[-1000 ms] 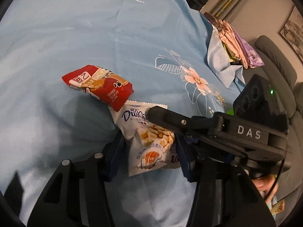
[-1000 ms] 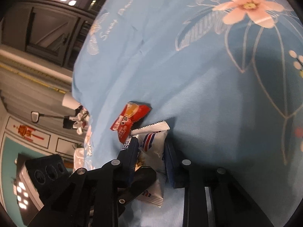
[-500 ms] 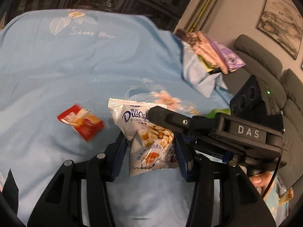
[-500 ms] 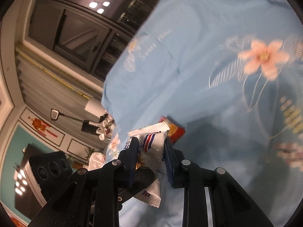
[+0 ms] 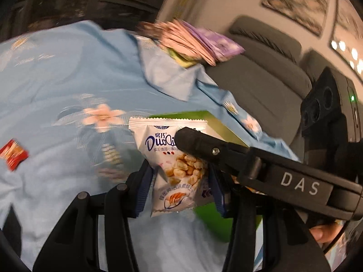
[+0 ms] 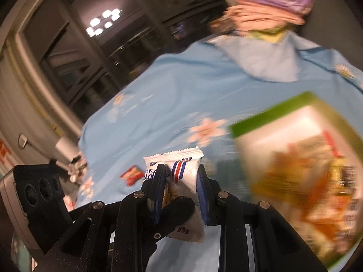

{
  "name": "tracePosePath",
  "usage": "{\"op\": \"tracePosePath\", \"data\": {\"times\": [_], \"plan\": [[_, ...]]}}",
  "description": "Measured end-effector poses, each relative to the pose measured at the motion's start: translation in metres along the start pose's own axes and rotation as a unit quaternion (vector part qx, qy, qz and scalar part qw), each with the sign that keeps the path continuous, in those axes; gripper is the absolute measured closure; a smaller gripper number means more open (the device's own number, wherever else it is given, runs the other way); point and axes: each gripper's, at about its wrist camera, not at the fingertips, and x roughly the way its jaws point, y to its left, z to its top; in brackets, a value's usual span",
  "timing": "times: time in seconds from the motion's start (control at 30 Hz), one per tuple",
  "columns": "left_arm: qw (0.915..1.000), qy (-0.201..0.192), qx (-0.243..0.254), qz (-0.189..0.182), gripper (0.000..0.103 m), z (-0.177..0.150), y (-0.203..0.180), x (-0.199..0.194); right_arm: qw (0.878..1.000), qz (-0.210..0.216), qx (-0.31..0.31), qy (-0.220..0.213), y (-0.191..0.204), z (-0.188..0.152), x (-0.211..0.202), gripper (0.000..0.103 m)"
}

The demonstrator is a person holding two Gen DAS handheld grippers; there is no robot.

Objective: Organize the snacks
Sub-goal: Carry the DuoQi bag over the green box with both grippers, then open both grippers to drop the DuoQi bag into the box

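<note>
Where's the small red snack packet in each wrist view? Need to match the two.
Left wrist: red snack packet at the far left edge, lying on the blue floral cloth.
Right wrist: same packet low and left of centre, just left of the white snack bag.
Shared landmark: the green box.

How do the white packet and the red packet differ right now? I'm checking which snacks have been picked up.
The white packet is clamped between both grippers, left and right, and held above the cloth; the red packet lies loose on the blue cloth, untouched. The white packet shows puffed pieces and blue lettering; the red packet is too blurred to read. Both are sealed snack packets.
</note>
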Motion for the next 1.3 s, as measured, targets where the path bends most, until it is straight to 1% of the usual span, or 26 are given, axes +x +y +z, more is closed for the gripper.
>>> {"op": "tracePosePath", "data": {"times": [0.07, 0.17, 0.23, 0.27, 0.47, 0.57, 0.73, 0.87, 0.93, 0.97, 1.0, 1.03, 1.07, 1.1, 1.13, 1.17, 1.2, 1.23, 1.27, 1.3], "plan": [[0.9995, 0.022, 0.022, -0.004, 0.056, 0.003, -0.024, 0.023, 1.0, -0.006, 0.015, 0.0, -0.024, 0.004, -0.011, 0.075], [0.999, 0.038, 0.021, -0.014, 0.056, 0.007, -0.042, 0.047, 0.999, -0.017, 0.047, -0.006, -0.058, 0.01, -0.022, 0.075], [0.9987, 0.04, 0.032, -0.004, 0.056, 0.008, -0.054, 0.057, 0.997, -0.02, 0.068, -0.012, -0.074, 0.012, -0.025, 0.075], [0.9983, 0.04, 0.041, 0.006, 0.056, 0.009, -0.06, 0.063, 0.997, -0.02, 0.074, -0.013, -0.082, 0.014, -0.026, 0.075], [0.9964, 0.049, 0.056, 0.04, 0.056, 0.01, -0.069, 0.086, 0.997, -0.026, 0.074, -0.012, -0.1, 0.022, -0.021, 0.074], [0.9955, 0.061, 0.054, 0.048, 0.056, 0.008, -0.067, 0.097, 0.996, -0.036, 0.078, -0.005, -0.108, 0.02, -0.017, 0.074], [0.9936, 0.064, 0.06, 0.071, 0.055, 0.008, -0.068, 0.11, 0.995, -0.05, 0.086, -0.003, -0.116, 0.02, -0.007, 0.074], [0.9906, 0.071, 0.073, 0.091, 0.052, 0.009, -0.069, 0.12, 0.995, -0.051, 0.088, -0.005, -0.123, 0.021, -0.002, 0.074], [0.989, 0.076, 0.072, 0.105, 0.05, 0.009, -0.067, 0.125, 0.994, -0.056, 0.098, 0.003, -0.128, 0.021, 0.002, 0.074], [0.9883, 0.078, 0.07, 0.111, 0.047, 0.008, -0.067, 0.127, 0.993, -0.064, 0.101, 0.007, -0.13, 0.021, 0.003, 0.074], [0.9881, 0.078, 0.067, 0.115, 0.043, 0.008, -0.066, 0.128, 0.992, -0.07, 0.104, 0.011, -0.132, 0.021, 0.004, 0.074], [0.9879, 0.076, 0.064, 0.119, 0.038, 0.009, -0.066, 0.127, 0.992, -0.074, 0.106, 0.011, -0.132, 0.022, 0.003, 0.072], [0.9881, 0.073, 0.061, 0.121, 0.026, 0.009, -0.065, 0.125, 0.991, -0.076, 0.106, 0.009, -0.132, 0.022, 0.001, 0.063], [0.9886, 0.069, 0.061, 0.119, 0.018, 0.01, -0.065, 0.122, 0.991, -0.075, 0.107, 0.007, -0.132, 0.022, -0.002, 0.048], [0.9892, 0.061, 0.061, 0.119, 0.015, 0.011, -0.064, 0.119, 0.991, -0.073, 0.11, 0.005, -0.132, 0.023, -0.004, 0.038], [0.9898, 0.049, 0.06, 0.12, 0.011, 0.012, -0.064, 0.114, 0.991, -0.066, 0.116, 0.001, -0.132, 0.023, -0.008, 0.022], [0.9898, 0.039, 0.06, 0.123, 0.006, 0.013, -0.063, 0.109, 0.991, -0.061, 0.12, -0.005, -0.132, 0.023, -0.011, 0.018], [0.9896, 0.028, 0.062, 0.127, 0.004, 0.014, -0.063, 0.104, 0.991, -0.055, 0.123, -0.013, -0.131, 0.023, -0.015, 0.018], [0.9892, 0.019, 0.066, 0.13, 0.0, 0.015, -0.063, 0.099, 0.99, -0.049, 0.127, -0.019, -0.131, 0.023, -0.019, 0.017], [0.9888, 0.014, 0.07, 0.131, 0.0, 0.016, -0.063, 0.093, 0.99, -0.045, 0.131, -0.02, -0.13, 0.022, -0.021, 0.017]]}}
